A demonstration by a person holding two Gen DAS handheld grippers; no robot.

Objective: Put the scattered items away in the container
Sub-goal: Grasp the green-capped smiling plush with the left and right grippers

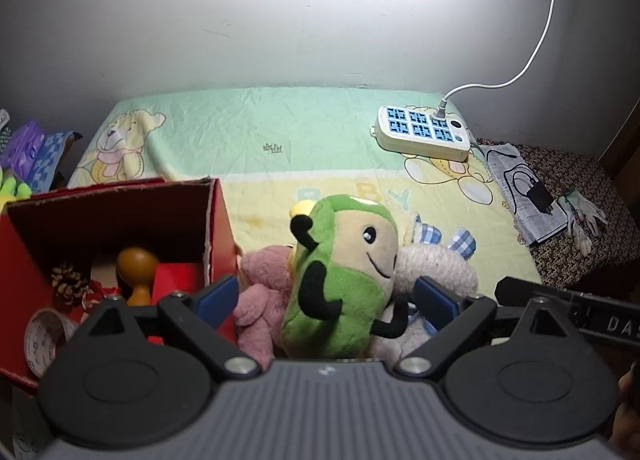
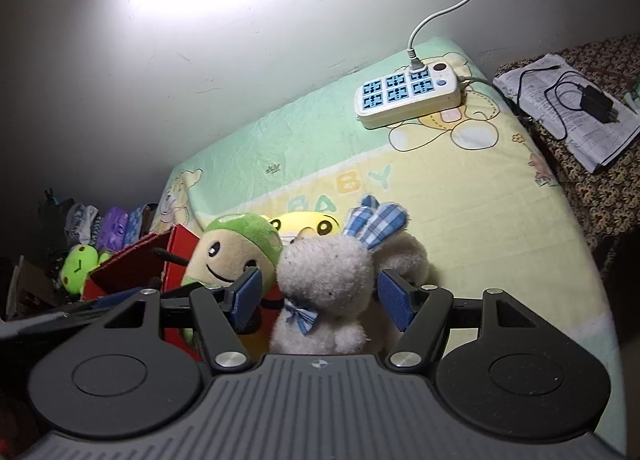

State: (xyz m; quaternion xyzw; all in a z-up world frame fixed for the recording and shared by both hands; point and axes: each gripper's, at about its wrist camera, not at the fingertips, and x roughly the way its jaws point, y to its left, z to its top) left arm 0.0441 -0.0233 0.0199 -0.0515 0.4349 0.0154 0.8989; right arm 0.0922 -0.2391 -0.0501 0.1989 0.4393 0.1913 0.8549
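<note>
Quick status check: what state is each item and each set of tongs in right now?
Red box: open, partly filled.
Green plush: outside box, between left tongs, ungripped.
White plush: outside box, between right tongs, ungripped.
Pink plush: outside box.
Power strip: plugged in.

Both wrist views close, angled down; share green plush (image 1: 340,276), mat (image 2: 460,220).

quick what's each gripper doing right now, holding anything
left gripper: open, fingers either side of the green and beige plush toy, not gripping.
right gripper: open around the white fluffy plush rabbit, not gripping.
</note>
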